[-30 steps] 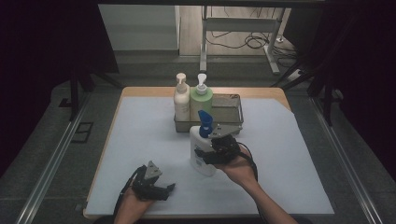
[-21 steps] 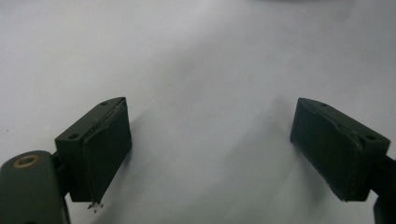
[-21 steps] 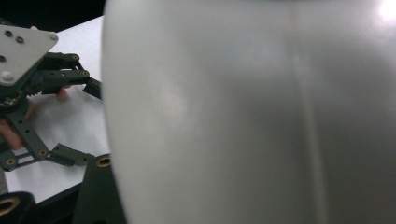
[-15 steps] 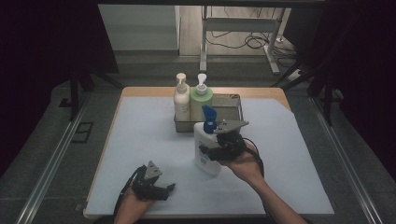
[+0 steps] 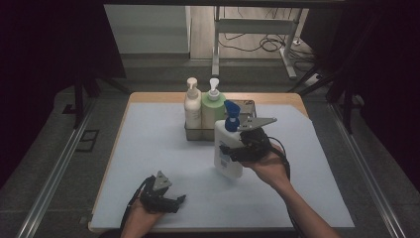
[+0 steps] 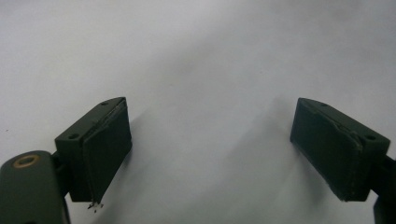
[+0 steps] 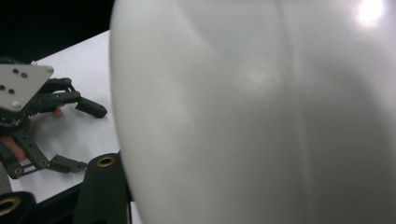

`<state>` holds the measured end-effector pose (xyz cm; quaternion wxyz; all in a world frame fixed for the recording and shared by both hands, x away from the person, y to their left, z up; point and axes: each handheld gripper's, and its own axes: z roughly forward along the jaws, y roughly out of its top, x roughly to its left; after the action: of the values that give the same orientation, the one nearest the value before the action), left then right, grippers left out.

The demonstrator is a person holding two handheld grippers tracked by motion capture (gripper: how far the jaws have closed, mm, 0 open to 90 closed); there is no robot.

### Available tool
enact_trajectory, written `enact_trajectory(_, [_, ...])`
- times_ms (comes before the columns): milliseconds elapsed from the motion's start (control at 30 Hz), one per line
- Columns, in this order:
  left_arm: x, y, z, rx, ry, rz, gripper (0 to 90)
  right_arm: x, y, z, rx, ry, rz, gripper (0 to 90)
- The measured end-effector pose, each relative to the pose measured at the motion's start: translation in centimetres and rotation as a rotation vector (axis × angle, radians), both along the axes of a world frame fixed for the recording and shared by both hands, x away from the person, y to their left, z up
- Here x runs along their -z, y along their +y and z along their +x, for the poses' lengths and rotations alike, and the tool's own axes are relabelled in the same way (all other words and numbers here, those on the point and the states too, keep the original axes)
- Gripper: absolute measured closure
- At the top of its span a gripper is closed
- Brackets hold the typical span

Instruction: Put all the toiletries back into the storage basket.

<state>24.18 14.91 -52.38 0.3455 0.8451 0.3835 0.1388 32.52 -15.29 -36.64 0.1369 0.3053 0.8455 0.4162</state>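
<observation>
On the pale blue mat point(image 5: 148, 148) in the high view, a metal caddy point(image 5: 247, 106) at the far edge holds a cream pump bottle point(image 5: 192, 106) and a green one point(image 5: 213, 109), touching side by side. Just in front, the right gripper point(image 5: 236, 148) clamps a white bottle point(image 5: 227, 151) with a blue cap, upright and off the mat — forearm stretched in from the lower right. The left gripper point(image 5: 174, 202) lies low near the front edge, well apart.

In the left gripper view, its matte black jaws stand wide over bare mat point(image 6: 201, 70), nothing between them.

In the right gripper view, the bottle's point(image 7: 261, 112) smooth glossy wall sits close against the lens; beyond it the left gripper point(image 7: 77, 135) gapes open.
</observation>
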Motion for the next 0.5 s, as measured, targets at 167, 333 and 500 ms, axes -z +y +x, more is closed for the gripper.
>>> enact_trajectory(167, [0.0, 0.0, 0.0, 0.0, 0.0, 0.001, 12.4, -1.4, -0.8, 0.6, 0.019, -0.008, 0.007, 39.8])
enact_trajectory(333, [0.0, 0.0, 0.0, 0.0, 0.0, 0.0, 12.4, -2.5, -1.6, 1.1, 0.05, -0.016, 0.012, 39.8])
enact_trajectory(500, [0.0, 0.0, 0.0, 0.0, 0.001, 0.0, 12.4, -3.3, -2.4, 1.8, 0.082, -0.027, 0.011, 39.9])
